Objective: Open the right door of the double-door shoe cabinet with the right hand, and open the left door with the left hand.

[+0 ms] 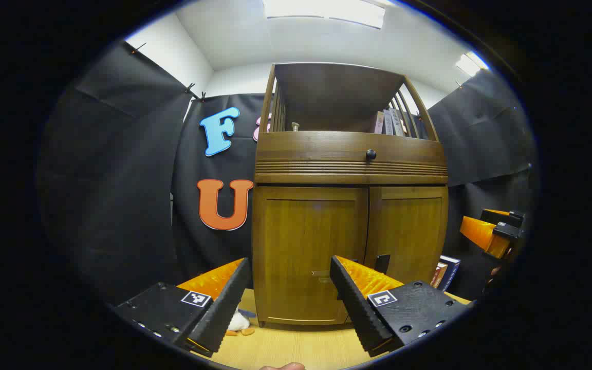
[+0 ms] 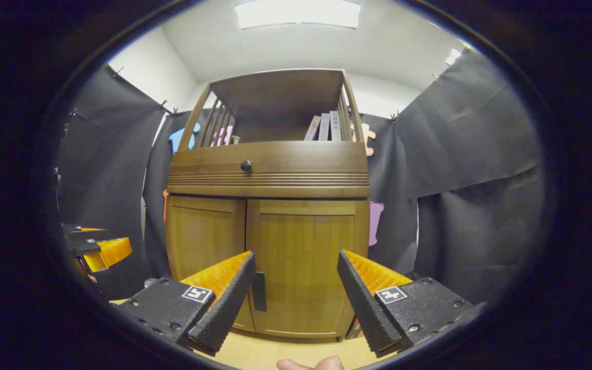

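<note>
Standing upright on the counter (image 1: 296,349) against the booth wall, the shoe cabinet (image 1: 350,159) has both lower doors shut, so neither opening step is judged begun. The left tool (image 1: 290,303) faces the left door (image 1: 309,252) with its fingers spread and nothing between them; the right tool (image 2: 296,300) is likewise spread and empty in front of the right door (image 2: 301,257). Each tool appears lined up with its own door, a placement that fits the one-hand-per-door assignment. A dark handle (image 2: 259,291) hangs at the right door's inner edge near the centre seam, just beside one finger of the right tool but not gripped; a similar dark handle shows near the seam in the left gripper view. Contents behind the doors are hidden. The open upper shelf (image 2: 275,128) holds a few books (image 2: 324,127) leaning at its right end and a small pale object at its left. A drawer front with a dark knob (image 2: 246,165) sits below the shelf. More books (image 1: 445,272) stand beside the cabinet base, and a small soft toy (image 1: 237,322) lies at its left foot.
</note>
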